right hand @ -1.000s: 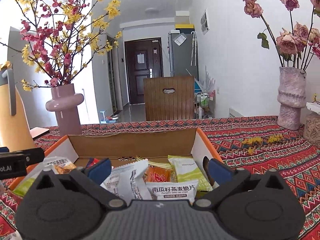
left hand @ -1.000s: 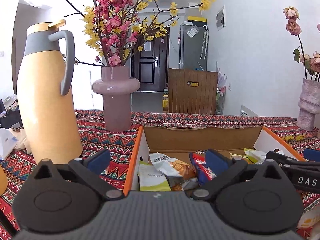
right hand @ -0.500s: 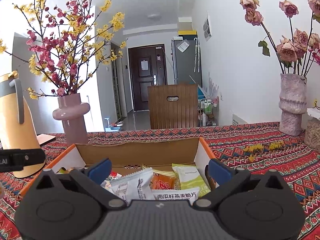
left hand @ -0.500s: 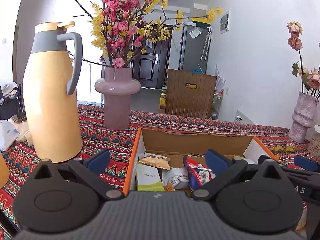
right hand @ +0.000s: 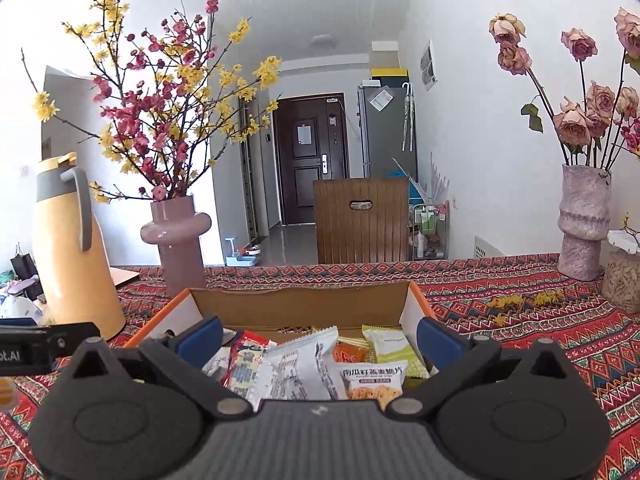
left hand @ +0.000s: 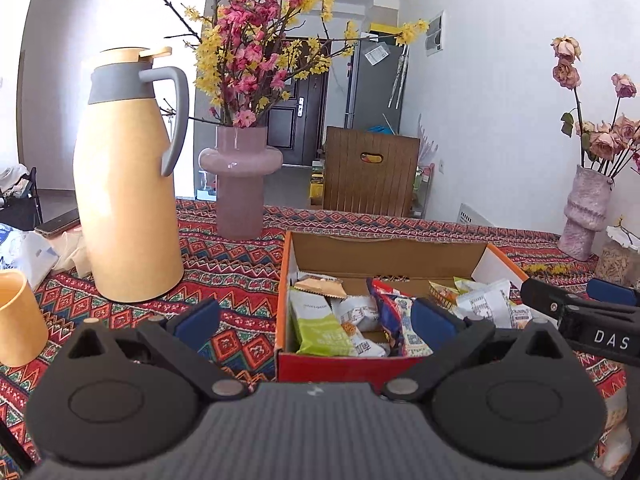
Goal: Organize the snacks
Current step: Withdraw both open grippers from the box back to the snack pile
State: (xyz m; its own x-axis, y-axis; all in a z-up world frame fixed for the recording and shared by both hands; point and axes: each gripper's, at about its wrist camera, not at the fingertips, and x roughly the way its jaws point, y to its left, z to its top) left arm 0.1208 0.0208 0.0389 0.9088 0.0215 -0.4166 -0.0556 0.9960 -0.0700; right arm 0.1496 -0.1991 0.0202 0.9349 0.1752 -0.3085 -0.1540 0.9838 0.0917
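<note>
Both of my hand-held grippers are spread wide and hold nothing: the left hand-held gripper (left hand: 316, 320) hangs at the near-left corner of the cardboard snack box (left hand: 384, 248), the right hand-held gripper (right hand: 320, 338) above its near edge. Snack packets (right hand: 304, 364) lie loose inside the box on the desk (right hand: 520, 320). Left of the box stands a yellow thermos jug (left hand: 128, 184), behind it a pink vase (left hand: 240, 184).

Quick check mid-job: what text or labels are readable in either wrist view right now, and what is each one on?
"DAS": white letters on the right gripper's black body, cut off at the frame edge.
"南瓜籽燕麦脆片": white snack packet in the cardboard box.
"ot.AI": partial, on the left gripper's body.
Print on the green packet, other wrappers and the fridge notes: too small or blurred.
</note>
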